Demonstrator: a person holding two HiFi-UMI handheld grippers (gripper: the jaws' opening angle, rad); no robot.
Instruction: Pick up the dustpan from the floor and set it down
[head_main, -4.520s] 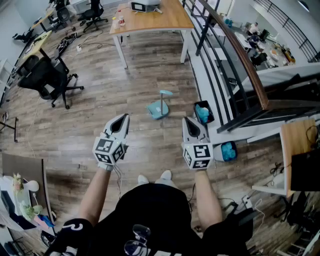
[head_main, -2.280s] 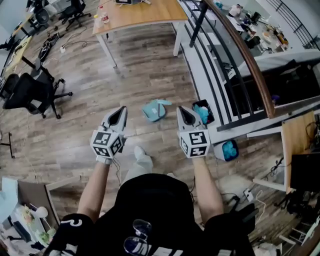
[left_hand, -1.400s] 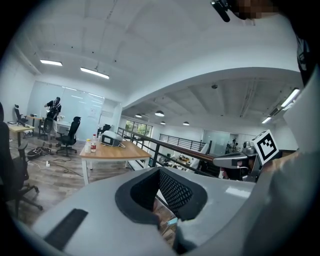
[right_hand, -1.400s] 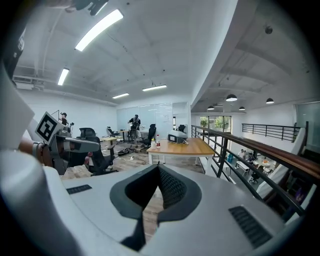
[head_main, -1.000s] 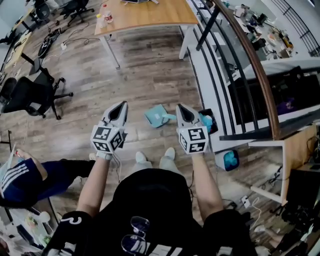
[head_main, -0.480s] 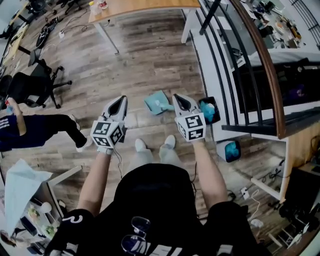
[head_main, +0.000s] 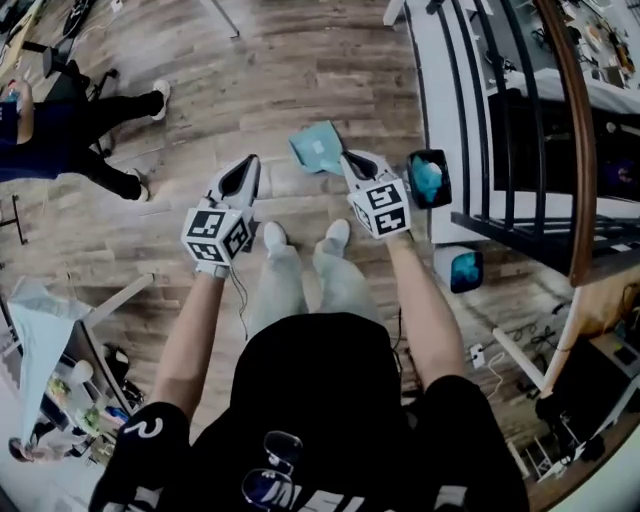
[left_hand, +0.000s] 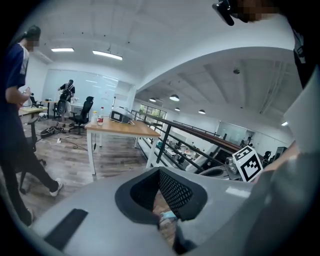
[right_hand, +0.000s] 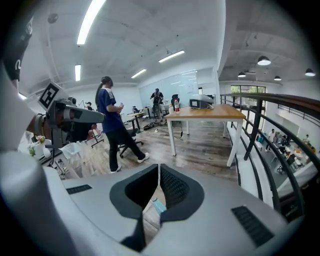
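Dustpan of teal plastic lies flat on the brown wood-plank floor, ahead of the wearer's feet. Nearest the camera, short of the dustpan, is the wearer's black shirt; its white print is cut off at the frame edge and cannot be read. Next come two white shoes, side by side.

The left gripper, grey-white with a square-marker cube that bears black-and-white patterns only, hangs left of the dustpan and apart from it. In the left gripper view its jaws meet at the tips with nothing between them. The right gripper sits just beside the dustpan's right edge, jaws likewise closed tip to tip and empty; whether it touches the dustpan I cannot tell.

Right of the dustpan stands a black bin lined with a teal bag, against a black railing with a brown wooden handrail. Left of the dustpan and farther off stands a person in dark trousers. Far beyond it, a white-legged wooden table shows in the right gripper view.
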